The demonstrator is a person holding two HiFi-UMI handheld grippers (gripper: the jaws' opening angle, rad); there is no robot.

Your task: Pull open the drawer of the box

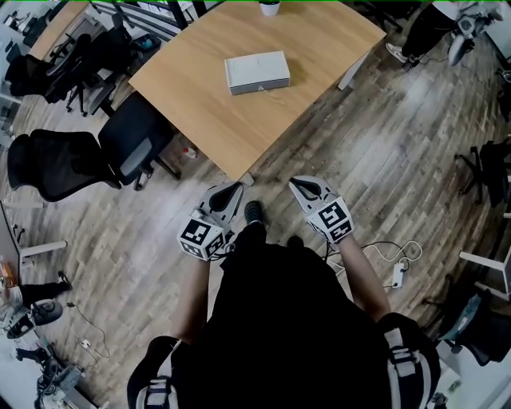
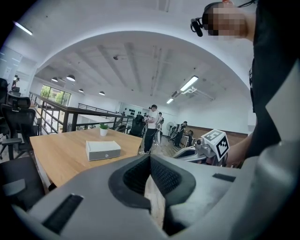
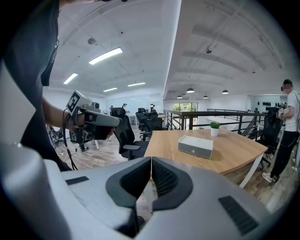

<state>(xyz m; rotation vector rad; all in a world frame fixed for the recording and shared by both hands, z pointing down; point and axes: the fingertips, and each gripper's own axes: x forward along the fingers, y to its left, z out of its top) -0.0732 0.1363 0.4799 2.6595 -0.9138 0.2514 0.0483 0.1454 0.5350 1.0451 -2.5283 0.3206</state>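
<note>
A flat white box (image 1: pixel 257 72) with a grey drawer front and a small round knob lies in the middle of a wooden table (image 1: pixel 200 104). It also shows in the left gripper view as the box (image 2: pixel 102 150) and in the right gripper view as the box (image 3: pixel 195 146). Both grippers hang well short of the table, close to the person's body. My left gripper (image 1: pixel 237 190) is shut with nothing in it, its jaws touching at the tip (image 2: pixel 150 159). My right gripper (image 1: pixel 295 183) is likewise shut and empty (image 3: pixel 151 161).
A small potted plant (image 1: pixel 270 6) stands at the table's far edge. Black office chairs (image 1: pixel 120 148) crowd the table's left side. A white power strip with cable (image 1: pixel 397 274) lies on the wood floor at right. People stand beyond the table (image 2: pixel 152 126).
</note>
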